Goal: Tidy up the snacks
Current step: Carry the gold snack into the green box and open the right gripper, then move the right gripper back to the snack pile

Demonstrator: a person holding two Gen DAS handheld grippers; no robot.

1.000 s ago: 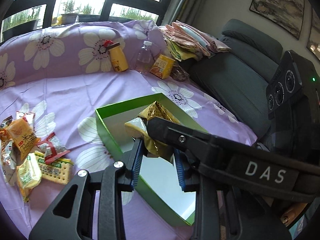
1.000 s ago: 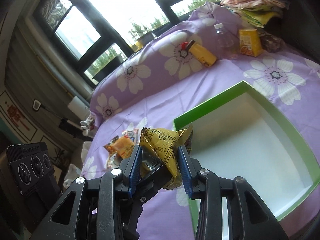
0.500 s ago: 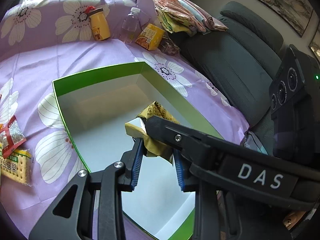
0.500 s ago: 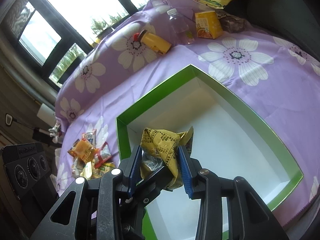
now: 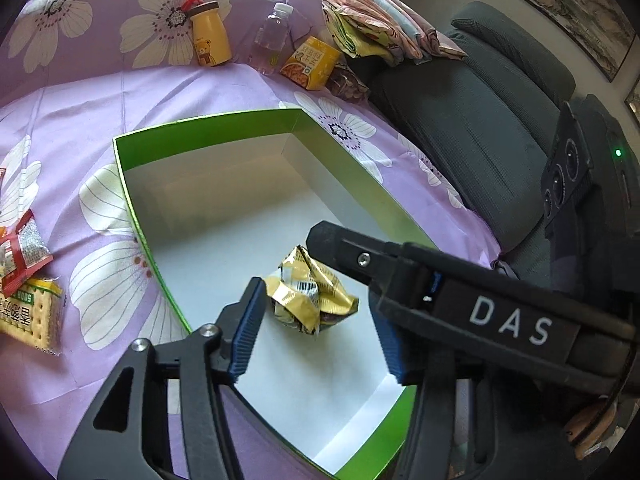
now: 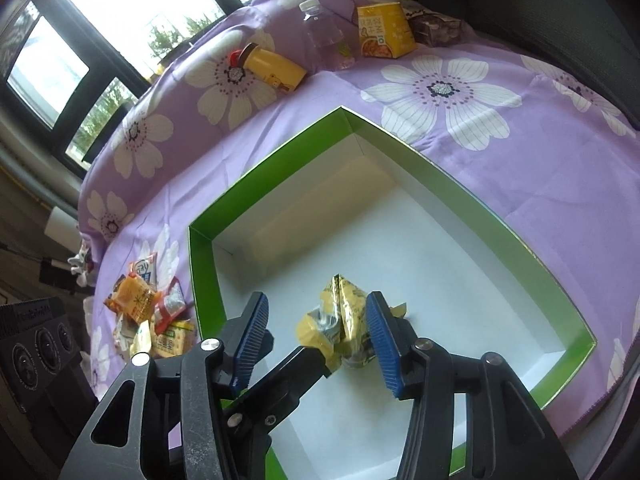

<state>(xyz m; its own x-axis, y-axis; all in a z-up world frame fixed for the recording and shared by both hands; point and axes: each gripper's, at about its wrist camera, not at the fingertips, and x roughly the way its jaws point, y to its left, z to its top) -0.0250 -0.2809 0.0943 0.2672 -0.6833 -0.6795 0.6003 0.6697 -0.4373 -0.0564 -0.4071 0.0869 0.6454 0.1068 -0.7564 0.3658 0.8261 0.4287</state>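
a: on the white floor of the green box [image 5: 208, 136], near its front corner, we see the gold snack packet [image 5: 310, 298] lying crumpled. left gripper [image 5: 316, 332] has just been opening; jaws spread, packet between them, no pad pressing on it.

b: right gripper [image 6: 316, 340] has likewise just been opening, but in its own view one blue pad looks to be touching the foil. risk: we lift away and the crinkled wrapper snags, dragging the packet back out.

a: second risk: the two crossed grippers knock each other. remaining snacks [image 6: 148, 320] sit left of the box.
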